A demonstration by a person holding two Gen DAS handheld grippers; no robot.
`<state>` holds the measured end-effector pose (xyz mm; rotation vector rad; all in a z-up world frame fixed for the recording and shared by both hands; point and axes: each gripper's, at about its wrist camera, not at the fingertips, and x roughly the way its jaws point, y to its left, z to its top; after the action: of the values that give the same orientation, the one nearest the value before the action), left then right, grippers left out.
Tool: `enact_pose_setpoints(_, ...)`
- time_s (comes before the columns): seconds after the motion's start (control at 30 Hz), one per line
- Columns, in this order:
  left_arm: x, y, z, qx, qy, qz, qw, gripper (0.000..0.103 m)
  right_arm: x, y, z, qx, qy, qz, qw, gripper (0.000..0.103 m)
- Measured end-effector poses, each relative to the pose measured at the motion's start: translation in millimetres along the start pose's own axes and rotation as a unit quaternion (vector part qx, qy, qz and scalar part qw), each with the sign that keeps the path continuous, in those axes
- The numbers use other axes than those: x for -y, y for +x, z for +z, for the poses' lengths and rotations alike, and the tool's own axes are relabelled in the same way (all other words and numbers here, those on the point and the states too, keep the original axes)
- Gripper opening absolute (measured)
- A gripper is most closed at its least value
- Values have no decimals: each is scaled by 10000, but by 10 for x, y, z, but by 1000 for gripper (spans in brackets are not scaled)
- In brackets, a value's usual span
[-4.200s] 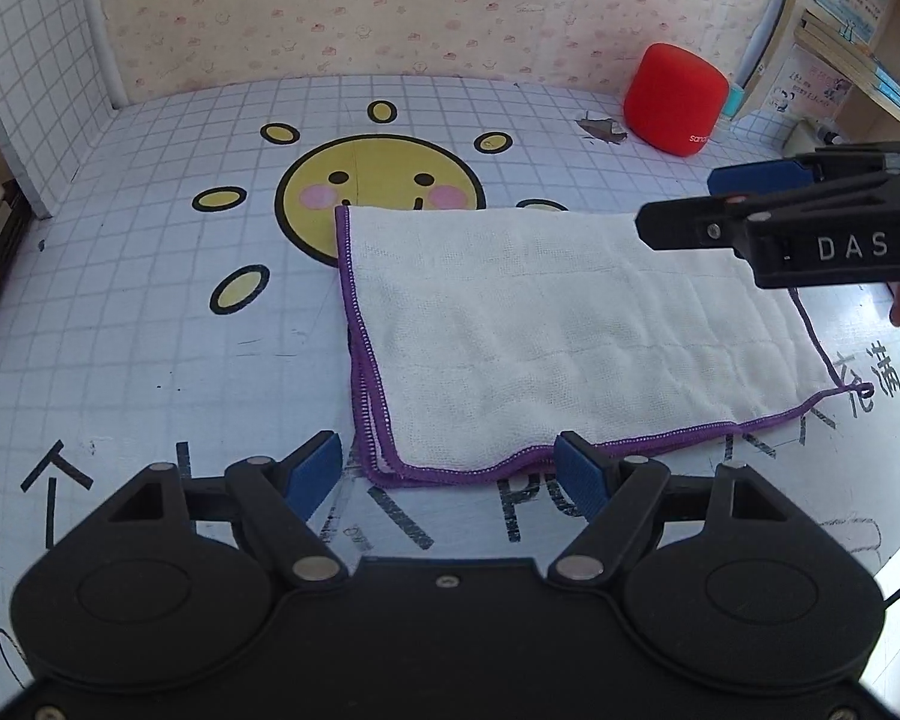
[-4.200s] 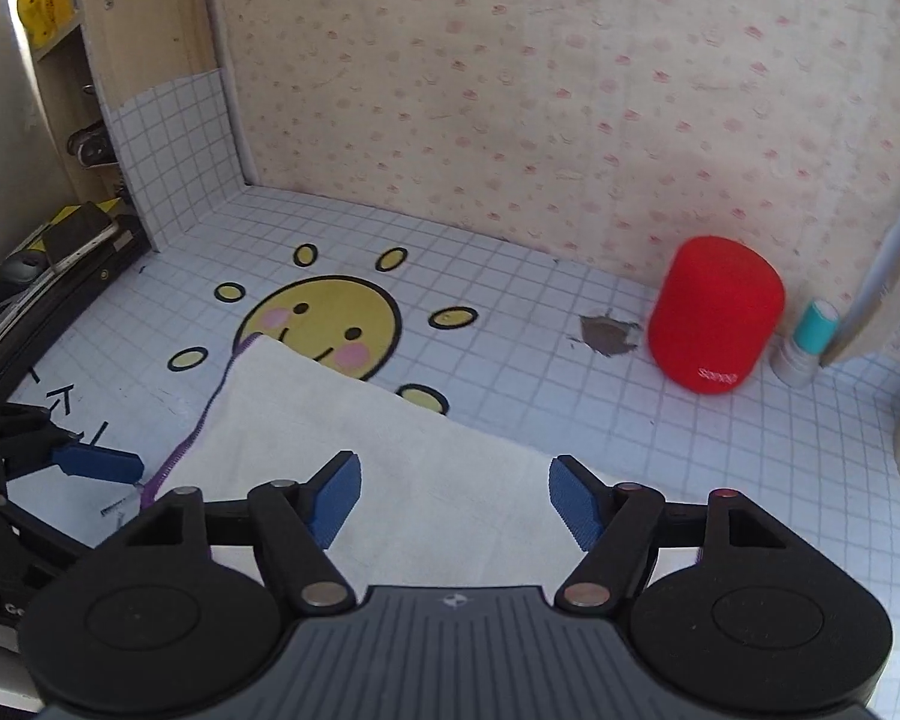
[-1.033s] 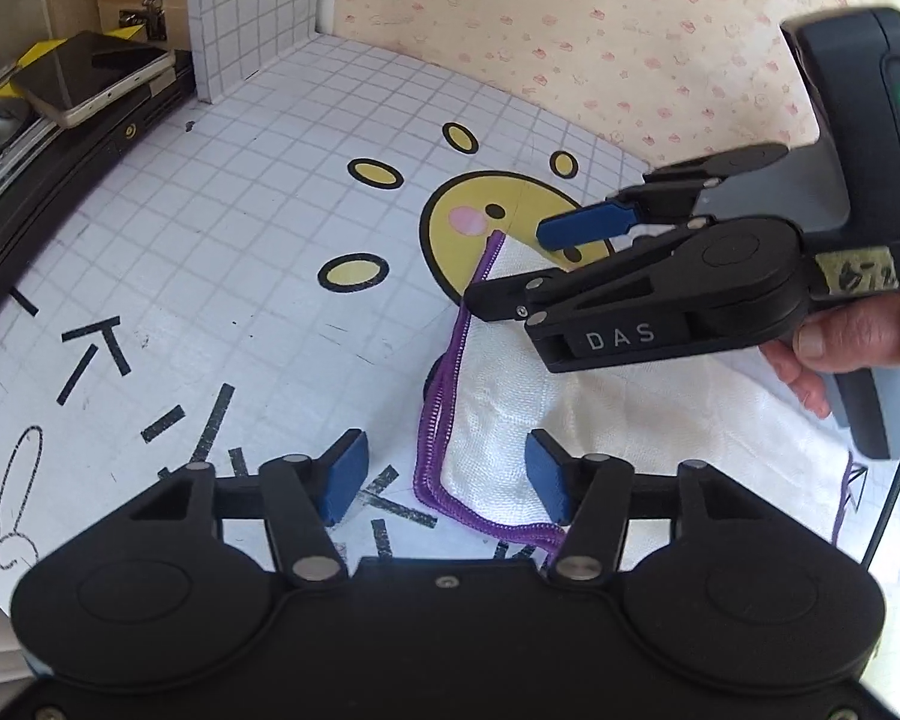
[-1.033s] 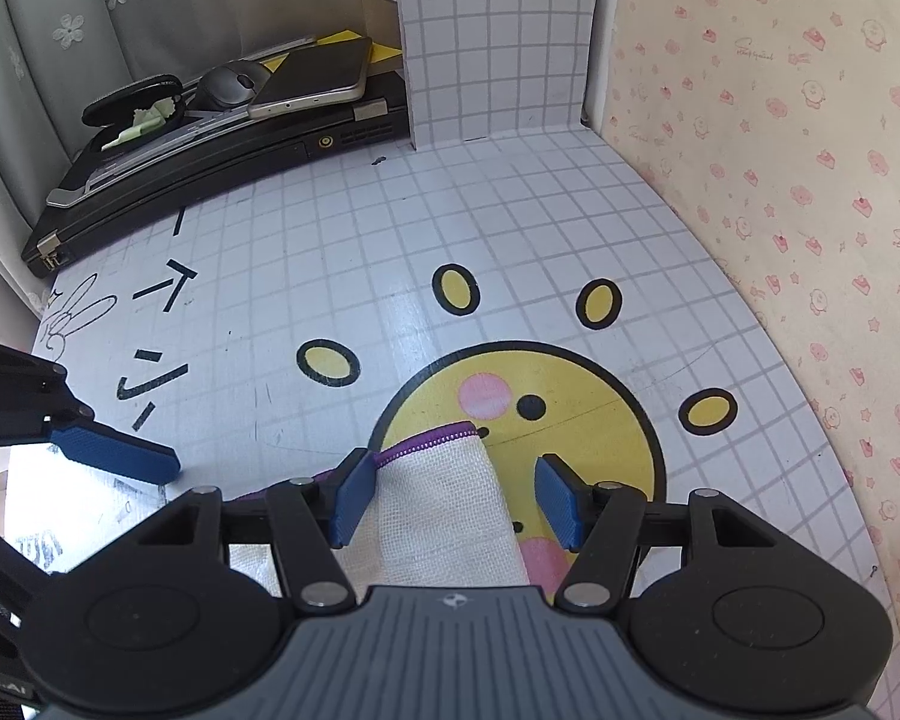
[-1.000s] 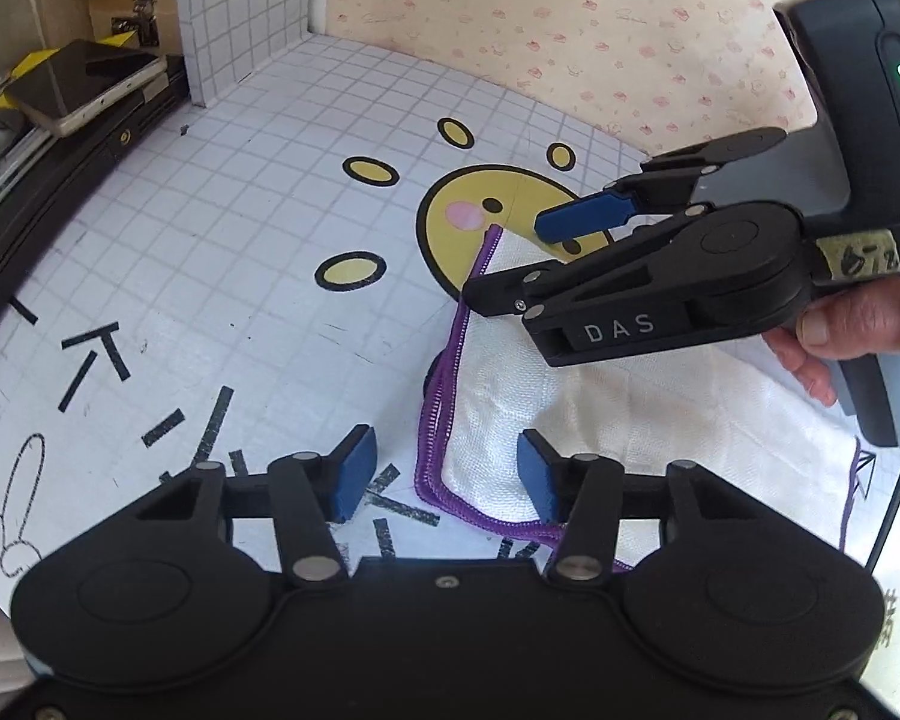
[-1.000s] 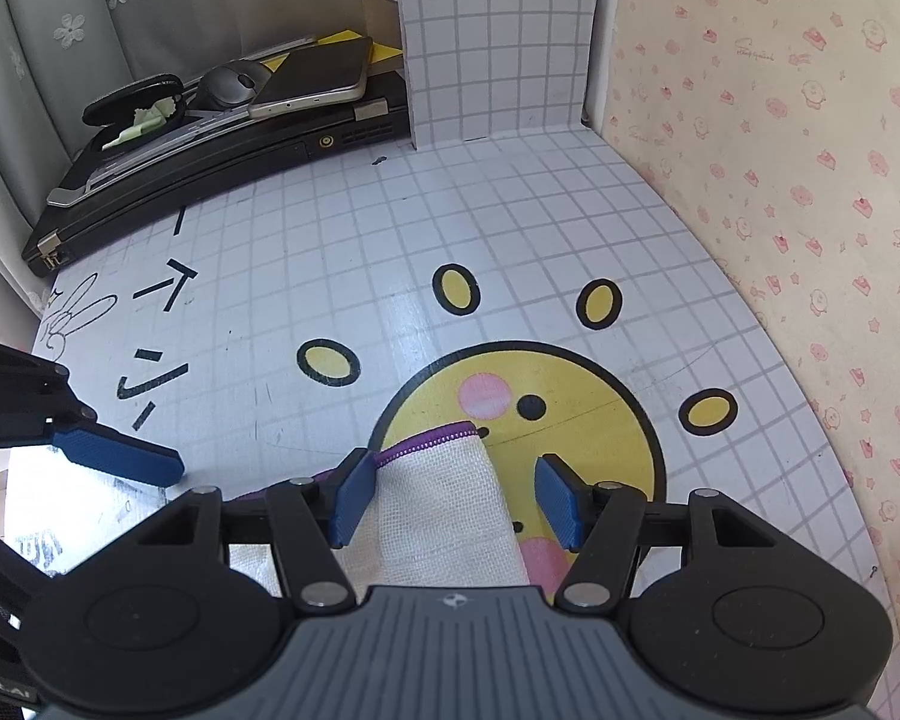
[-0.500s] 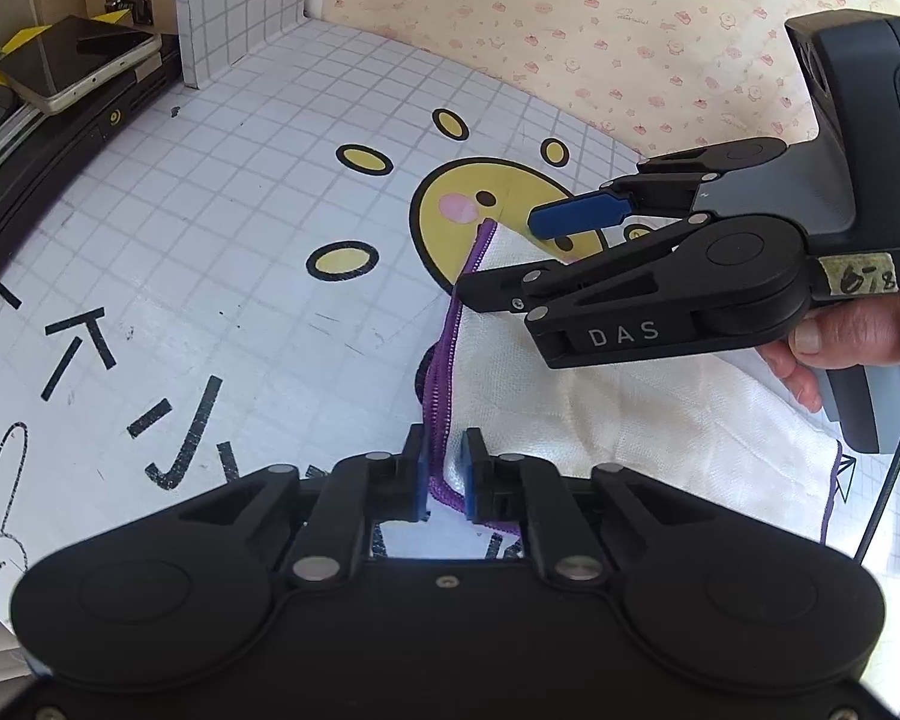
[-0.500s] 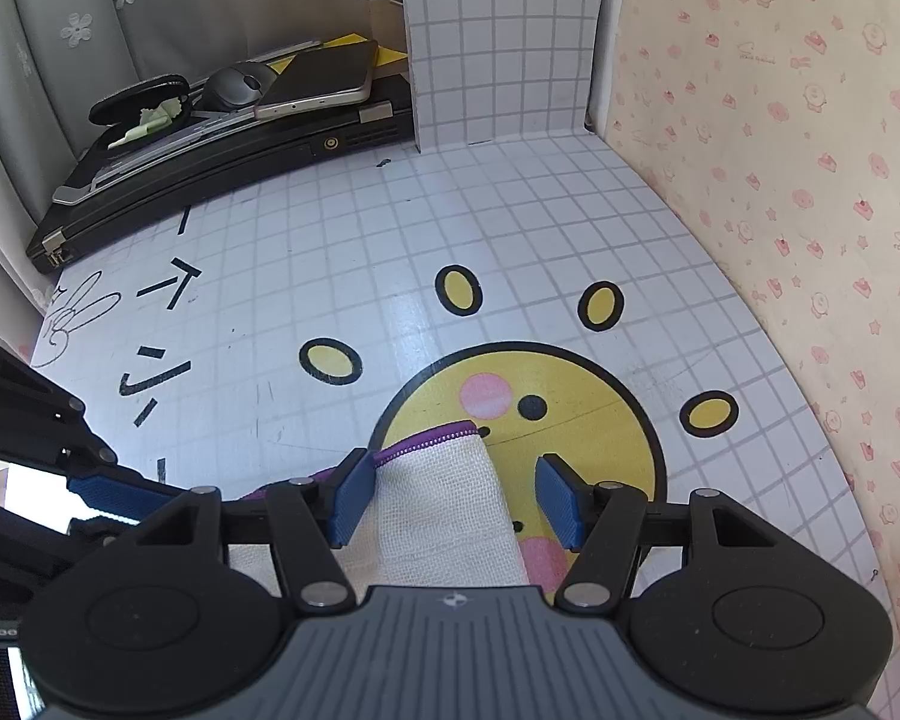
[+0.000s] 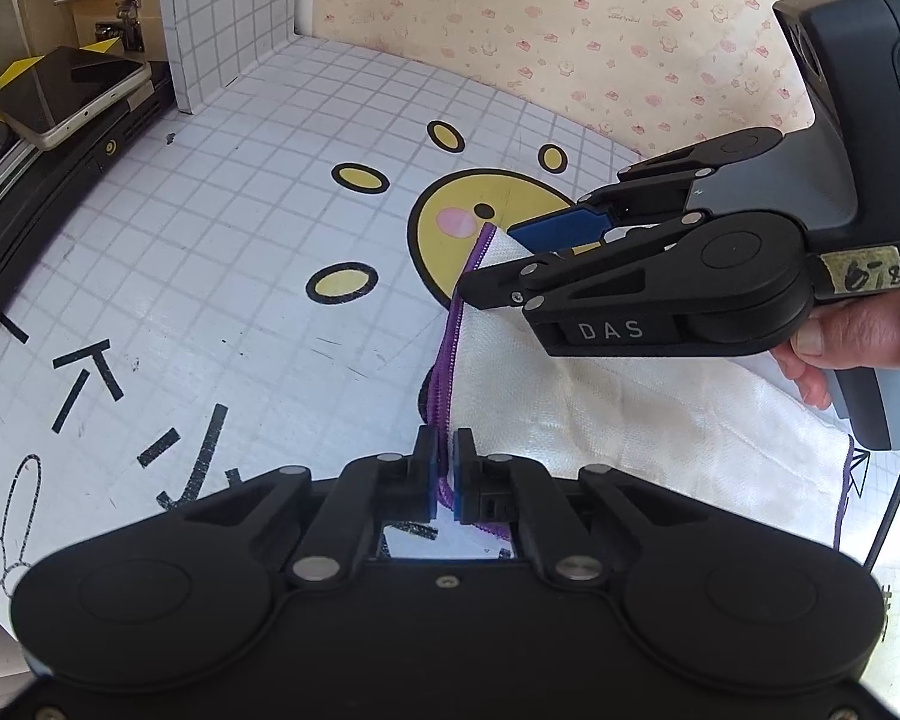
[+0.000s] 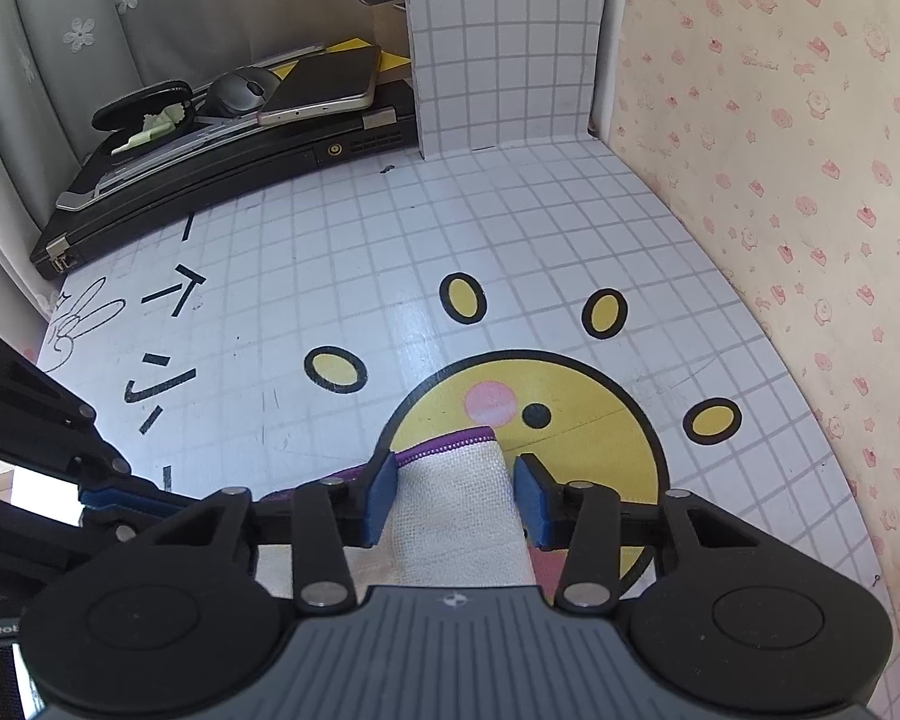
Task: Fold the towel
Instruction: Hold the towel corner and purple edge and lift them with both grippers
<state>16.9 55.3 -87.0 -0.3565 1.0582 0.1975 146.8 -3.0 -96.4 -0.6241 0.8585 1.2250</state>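
The table mat (image 9: 222,252), white w/ a grey grid and a yellow smiley sun (image 10: 570,396), is lying under both grippers and filling most of each view. A pink-patterned wall (image 10: 780,120) is running along the far side, right of the right gripper.

The towel (image 9: 600,420), white w/ a purple hem, is lying flat on the mat, spreading out in front of the left gripper and off to its right, under the right gripper. Its far corner is resting on the sun's face.

The right gripper (image 10: 457,495), held in a hand (image 9: 852,330), is sitting ahead and to the right of the left one, tilted down over that far corner. Its jaws are closing; the towel corner is lying between the blue pads (image 10: 381,498), w/ the left pad at the hem and the right pad still showing a small gap.

The left gripper (image 9: 444,468) is closed, pinching the towel's purple hem at the near corner.

A black case (image 10: 222,174) w/ a phone (image 10: 324,90) and a mouse (image 10: 237,90) on top is sitting well beyond both grippers, to the left.
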Motion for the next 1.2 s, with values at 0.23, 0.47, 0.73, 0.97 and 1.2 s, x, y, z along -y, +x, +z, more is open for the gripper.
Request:
enact_pose_setpoints(0.23, -31, -4, 12, 16, -33, 6, 10000, 5, -33, -4, 35, 0, -91, -36, 10000, 7)
enact_pose_setpoints(0.47, -57, -20, 43, 71, -78, 40, 9999, 5, -26, -44, 51, 100, 9, -66, 9999, 4)
enact_pose_setpoints(0.73, -89, -88, 98, 146, -111, 114, 9998, 5, -22, -104, 105, 235, 94, -85, 9996, 4)
enact_pose_setpoints(0.97, -80, -49, 70, 27, -77, -20, 10000, 6, -42, -116, 117, 247, 101, -104, 9996, 4)
enact_pose_setpoints(1.2, -13, -9, -15, 21, 105, 69, 9999, 55, -6, -82, 60, 104, 162, -130, 9997, 4)
